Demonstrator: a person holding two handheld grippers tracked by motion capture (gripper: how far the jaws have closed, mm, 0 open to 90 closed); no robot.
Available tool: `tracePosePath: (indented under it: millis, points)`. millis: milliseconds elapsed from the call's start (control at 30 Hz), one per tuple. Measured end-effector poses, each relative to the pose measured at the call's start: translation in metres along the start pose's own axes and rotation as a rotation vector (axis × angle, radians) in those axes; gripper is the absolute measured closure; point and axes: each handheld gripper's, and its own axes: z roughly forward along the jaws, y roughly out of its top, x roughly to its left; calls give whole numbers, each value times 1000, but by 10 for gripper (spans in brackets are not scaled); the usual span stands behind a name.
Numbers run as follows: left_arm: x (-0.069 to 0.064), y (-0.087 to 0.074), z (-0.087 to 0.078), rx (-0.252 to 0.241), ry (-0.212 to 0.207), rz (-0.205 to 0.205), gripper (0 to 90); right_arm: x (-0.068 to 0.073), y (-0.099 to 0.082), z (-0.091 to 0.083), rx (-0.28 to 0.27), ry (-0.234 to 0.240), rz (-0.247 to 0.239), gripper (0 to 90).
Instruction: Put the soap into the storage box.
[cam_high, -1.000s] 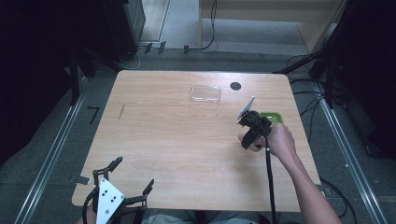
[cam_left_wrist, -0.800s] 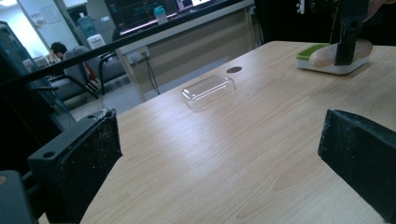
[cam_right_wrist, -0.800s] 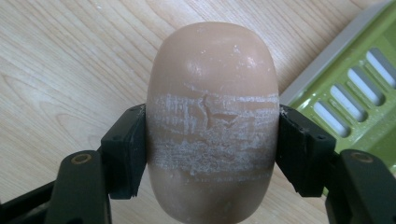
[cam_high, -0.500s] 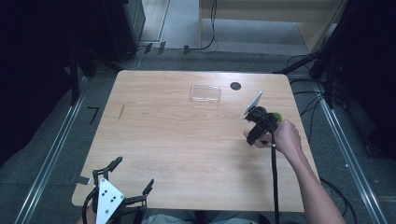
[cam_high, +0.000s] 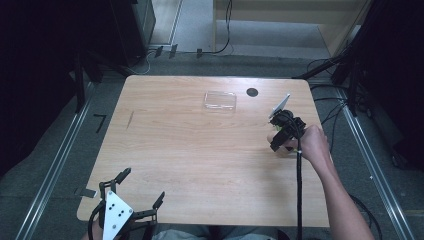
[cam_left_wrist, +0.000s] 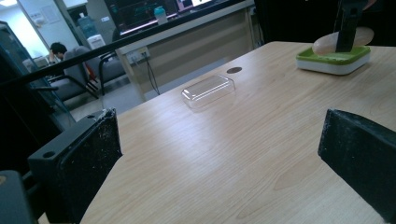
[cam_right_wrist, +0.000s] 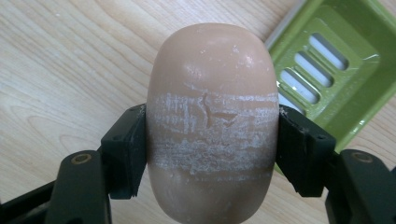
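Gripping a tan soap bar (cam_right_wrist: 212, 126) across its middle between the pads of the right gripper (cam_right_wrist: 212, 140), just beside and above the green soap dish (cam_right_wrist: 343, 70). Resting farther off, jaws wide apart with nothing between: left gripper (cam_high: 132, 192). Lying beyond it on the table (cam_high: 200, 150): clear lid (cam_left_wrist: 208, 89).

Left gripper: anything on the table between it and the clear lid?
No. In the left gripper view, bare wood runs from the left gripper to the clear lid.
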Motion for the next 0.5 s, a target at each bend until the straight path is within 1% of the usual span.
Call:
tracePosePath:
  millis: [67, 200, 233, 300, 500]
  points:
    - [0, 0, 0, 0, 0, 0, 0, -2, 0, -1, -3, -6, -2, 337]
    - [0, 0, 0, 0, 0, 0, 0, -6, 0, 1, -2, 0, 5, 337]
    - [0, 0, 0, 0, 0, 1, 0, -7, 0, 1, 5, 0, 13, 336]
    - [0, 0, 0, -1, 1, -1, 0, -9, -1, 3, -1, 2, 20, 337]
    - [0, 0, 0, -1, 0, -1, 0, -12, 0, 3, -2, 4, 24, 336]
